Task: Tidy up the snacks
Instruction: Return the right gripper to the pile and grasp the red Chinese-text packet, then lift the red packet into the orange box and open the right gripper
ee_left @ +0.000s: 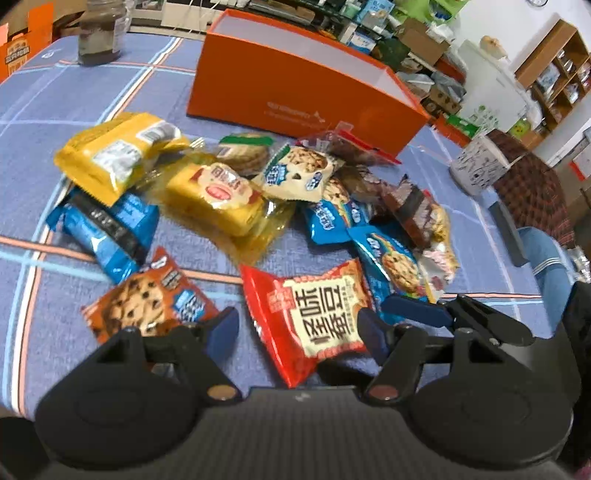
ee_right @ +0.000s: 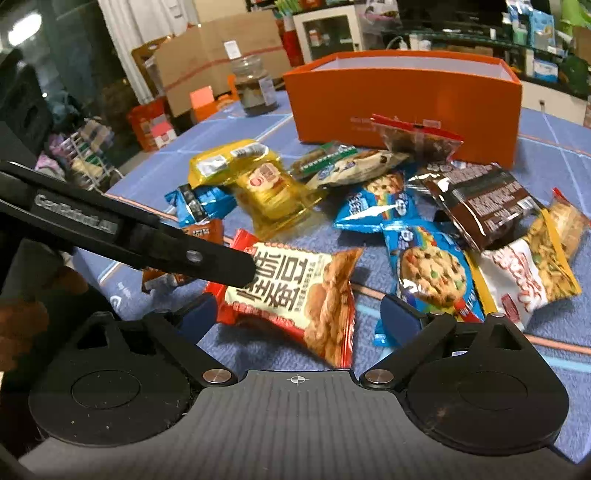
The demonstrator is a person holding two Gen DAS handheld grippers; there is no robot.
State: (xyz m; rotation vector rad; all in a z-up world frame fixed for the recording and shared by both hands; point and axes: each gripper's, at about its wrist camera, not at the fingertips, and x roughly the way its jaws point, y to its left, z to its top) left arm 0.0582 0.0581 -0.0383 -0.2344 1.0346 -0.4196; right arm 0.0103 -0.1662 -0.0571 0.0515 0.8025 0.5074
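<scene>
Cluttered storeroom shelves and cartons ring your table (ee_left: pixel 48 122), which wears a blue checked cloth. Biggest on it is the orange box (ee_left: pixel 295 85), open-topped, standing at 12 o'clock from the snack heap with its long side toward you; judging by the task, it is where the packets belong, set close so each carry is short. A dark jar (ee_left: pixel 99 33) stands at 11 o'clock, well apart from the heap.

Between you and the box the snacks lie loose and overlapping: yellow cake packs (ee_left: pixel 218 199) toward 11, blue cookie packets (ee_right: pixel 432 269) toward 2, a brown packet (ee_right: pixel 476 206) beyond them.

Nearest you lies the red packet (ee_left: pixel 314 314), flat on the cloth, apart from the pile. In the right wrist view its long axis runs from 10 o'clock to 4 o'clock.

Your left claw (ee_left: pixel 299 328) stands half spread, astride the red packet's near end, pads not pressing on it. Your right claw (ee_right: pixel 295 314) is spread wide, empty, flanking the same packet's near edge, with the left claw's finger crossing in from 9 o'clock. You probably want only 1 claw on this packet; send the other to the cookies.
</scene>
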